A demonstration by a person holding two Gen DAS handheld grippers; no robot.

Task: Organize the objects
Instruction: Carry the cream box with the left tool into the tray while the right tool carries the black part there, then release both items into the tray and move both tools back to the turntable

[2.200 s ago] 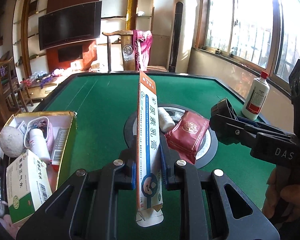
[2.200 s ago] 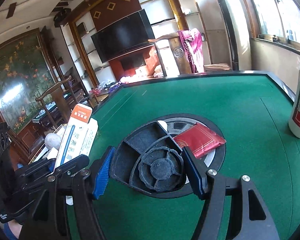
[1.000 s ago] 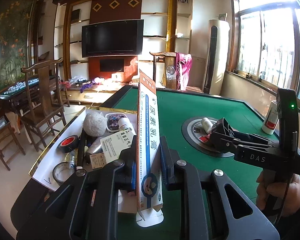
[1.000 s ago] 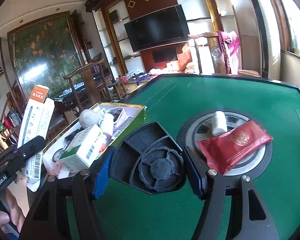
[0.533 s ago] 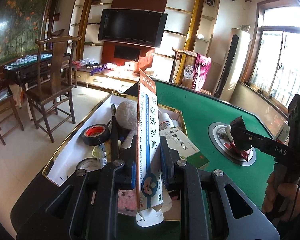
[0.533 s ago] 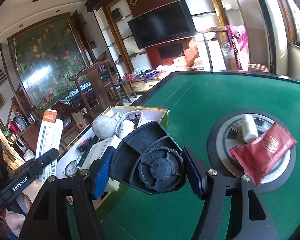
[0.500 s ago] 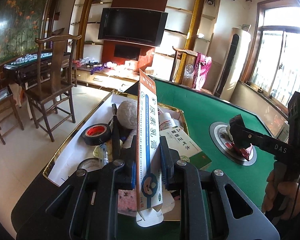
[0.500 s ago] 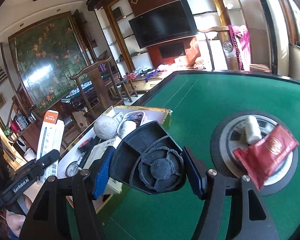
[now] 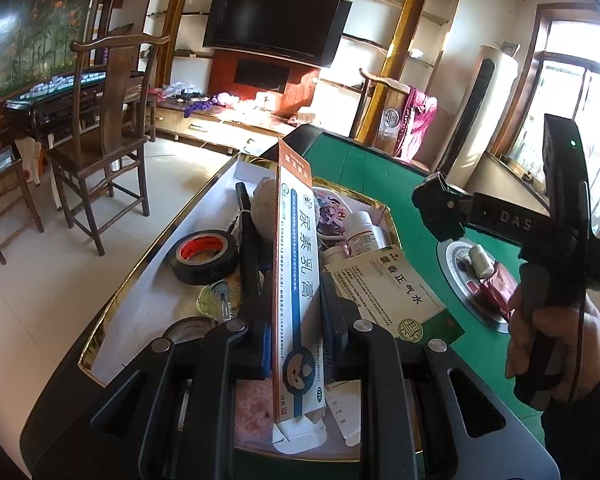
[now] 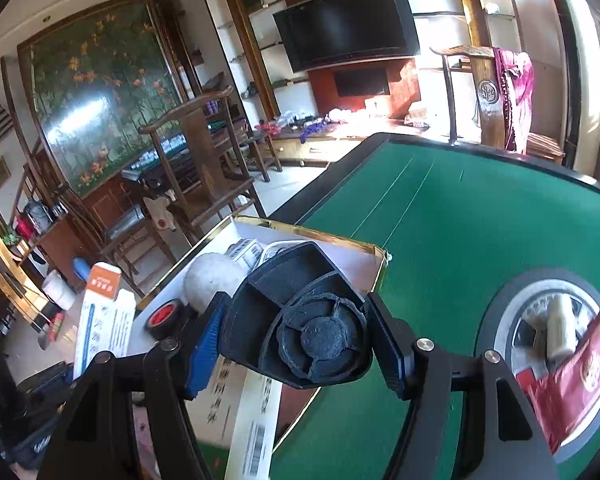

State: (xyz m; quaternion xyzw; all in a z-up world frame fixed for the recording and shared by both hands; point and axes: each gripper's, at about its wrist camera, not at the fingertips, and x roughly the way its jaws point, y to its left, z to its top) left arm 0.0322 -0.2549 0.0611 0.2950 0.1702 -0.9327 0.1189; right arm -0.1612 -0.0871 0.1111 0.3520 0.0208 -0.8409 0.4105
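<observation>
My left gripper (image 9: pixel 296 336) is shut on a tall white, blue and orange ointment carton (image 9: pixel 298 280), held upright over the gold-rimmed storage box (image 9: pixel 148 268). The carton (image 10: pixel 100 320) also shows at the lower left of the right wrist view. My right gripper (image 10: pixel 296 344) is shut on a black divided plastic piece (image 10: pixel 304 328) and hangs above the box's (image 10: pixel 340 240) near corner. In the left wrist view that right gripper (image 9: pixel 436 212) appears at the right, gripped by a person's hand (image 9: pixel 540 340). A red pouch (image 10: pixel 576 380) and a small white roll (image 10: pixel 558 328) lie on the table's round centre plate (image 10: pixel 512 320).
The box holds black tape (image 9: pixel 204 256), a grey ball (image 9: pixel 264 208), a white bottle (image 9: pixel 364 236), a green-and-white medicine carton (image 9: pixel 388 288) and other small items. Green felt table (image 10: pixel 460 232) stretches right. Wooden chairs (image 9: pixel 108 132) stand on the floor left of the table.
Both grippers have moved left over the storage box, which now fills more of each view. The centre plate with the red pouch has slid to the right edge. Both grips are unchanged.
</observation>
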